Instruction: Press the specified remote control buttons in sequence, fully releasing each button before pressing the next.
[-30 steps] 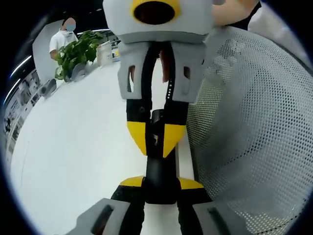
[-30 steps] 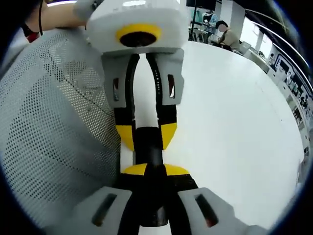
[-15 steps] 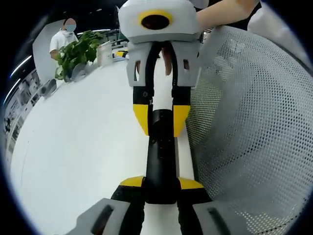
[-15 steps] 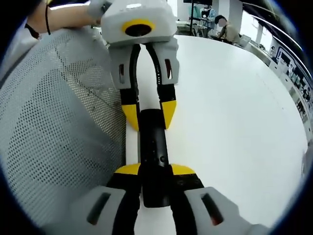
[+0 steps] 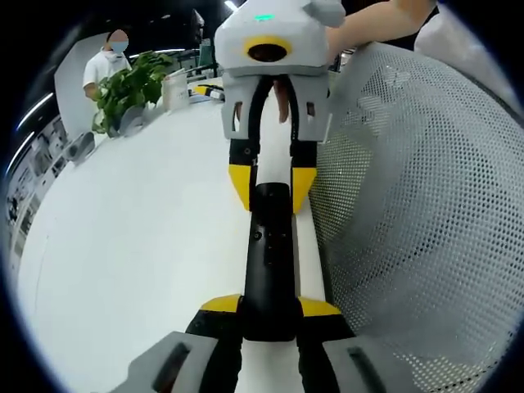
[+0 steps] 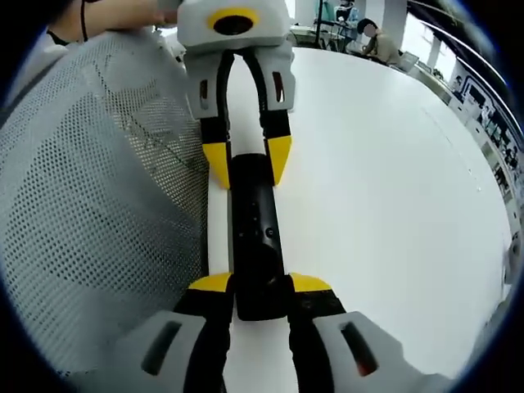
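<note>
The jaws of the left gripper (image 5: 269, 309), yellow-tipped and black, are clamped on the near end of a long, slim black plastic remote control (image 5: 269, 262), which lies lengthwise on the white worktop (image 5: 139, 246) and runs straight away from the camera in the left gripper view. At its far end the jaws of the right gripper (image 5: 271, 185) meet it from the opposite side, their yellow tips set against either flank of the remote, with the grey-white body of that gripper rising behind them and a green light on its top. In the right gripper view the same arrangement appears mirrored: the right gripper (image 6: 260, 287) has its jaws closed on one end of the remote control (image 6: 255, 237), small buttons showing on the upper face, and the left gripper (image 6: 246, 161) grips the other end. A large white perforated mesh surface (image 5: 417, 237), curved like a chair back, stands just beside the remote along one side, and a person's bare forearm (image 5: 372, 20) reaches in above it. Well away at the far edge of the worktop is a leafy green potted plant (image 5: 127, 90), with a person in white (image 5: 105, 61) standing behind it.
</note>
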A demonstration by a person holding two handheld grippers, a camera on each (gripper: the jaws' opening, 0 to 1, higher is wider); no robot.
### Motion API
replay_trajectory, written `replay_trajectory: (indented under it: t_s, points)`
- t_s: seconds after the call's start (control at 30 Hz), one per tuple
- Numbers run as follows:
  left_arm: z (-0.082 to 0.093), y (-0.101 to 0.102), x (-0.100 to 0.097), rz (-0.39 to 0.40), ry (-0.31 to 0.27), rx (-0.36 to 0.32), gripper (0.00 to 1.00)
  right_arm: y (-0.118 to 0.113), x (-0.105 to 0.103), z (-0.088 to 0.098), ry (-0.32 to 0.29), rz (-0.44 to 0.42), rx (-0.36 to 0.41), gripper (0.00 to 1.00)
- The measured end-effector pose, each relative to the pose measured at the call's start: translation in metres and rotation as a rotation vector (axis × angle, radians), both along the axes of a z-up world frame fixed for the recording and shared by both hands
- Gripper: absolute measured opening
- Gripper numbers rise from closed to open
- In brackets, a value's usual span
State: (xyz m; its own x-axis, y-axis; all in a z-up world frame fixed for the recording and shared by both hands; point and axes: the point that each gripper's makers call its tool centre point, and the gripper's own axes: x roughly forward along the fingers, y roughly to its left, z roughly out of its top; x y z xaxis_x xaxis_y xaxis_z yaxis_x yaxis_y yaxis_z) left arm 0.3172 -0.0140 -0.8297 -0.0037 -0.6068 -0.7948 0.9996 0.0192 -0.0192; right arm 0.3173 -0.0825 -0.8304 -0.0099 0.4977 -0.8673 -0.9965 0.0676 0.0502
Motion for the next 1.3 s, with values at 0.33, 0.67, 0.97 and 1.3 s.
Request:
replay_trajectory:
  t_s: [0.33,0.67,0.97,1.3]
  points:
    - [-0.0001,0.0000,-0.0002,-0.007,-0.002,0.009,0.24,-0.0004,0.0003,-0.0035,-0.044,0.045,-0.033,0.25]
    - [-0.0007,-0.0001,-0.0002,-0.015,-0.005,0.033,0.24,0.0008,0.0018,-0.0055,-0.022,0.044,-0.168,0.25]
    - [-0.0006,-0.0004,0.0002,0.025,-0.003,0.028,0.24,-0.0032,0.0007,-0.0053,-0.029,0.000,-0.137,0.25]
    - [0.0023,0.0041,0.0026,0.109,0.001,0.028,0.32,-0.0010,0.0004,-0.0050,-0.037,-0.014,-0.104,0.25]
